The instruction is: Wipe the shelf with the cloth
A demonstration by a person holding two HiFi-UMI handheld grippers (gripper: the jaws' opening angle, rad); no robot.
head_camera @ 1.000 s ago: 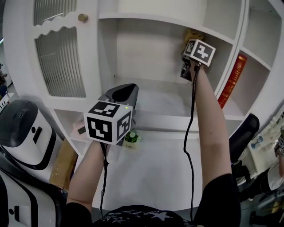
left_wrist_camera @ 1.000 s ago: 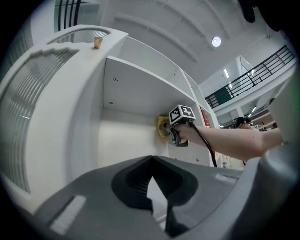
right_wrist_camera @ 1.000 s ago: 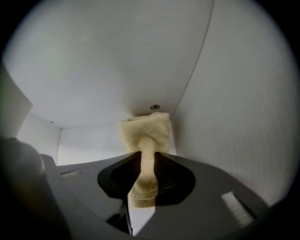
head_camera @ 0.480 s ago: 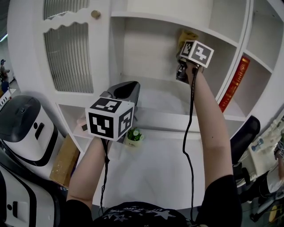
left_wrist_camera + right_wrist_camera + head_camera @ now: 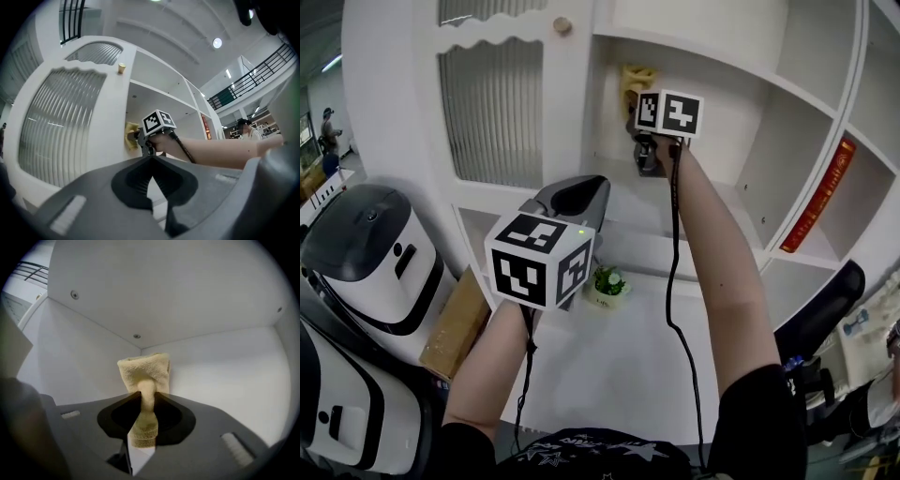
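A folded yellow cloth (image 5: 144, 380) is pinched between the jaws of my right gripper (image 5: 146, 397). In the head view that right gripper (image 5: 645, 155) is raised into the upper compartment of the white shelf unit (image 5: 712, 66), with the cloth (image 5: 635, 82) pressed near the back-left corner. The left gripper view shows the cloth (image 5: 131, 136) against the compartment's left wall. My left gripper (image 5: 572, 202) hangs lower, in front of the shelf's lower ledge, jaws shut with nothing between them (image 5: 150, 161).
A ribbed-glass cabinet door (image 5: 492, 103) with a round knob (image 5: 562, 25) stands left of the compartment. A small potted plant (image 5: 607, 284) sits on the white table (image 5: 628, 366). A red book (image 5: 820, 192) leans in the right compartment. White-and-black machines (image 5: 366, 253) stand at left.
My right gripper has moved the cloth leftward along the back of the upper compartment, from its right side to the back-left corner. The left gripper has stayed about where it was.
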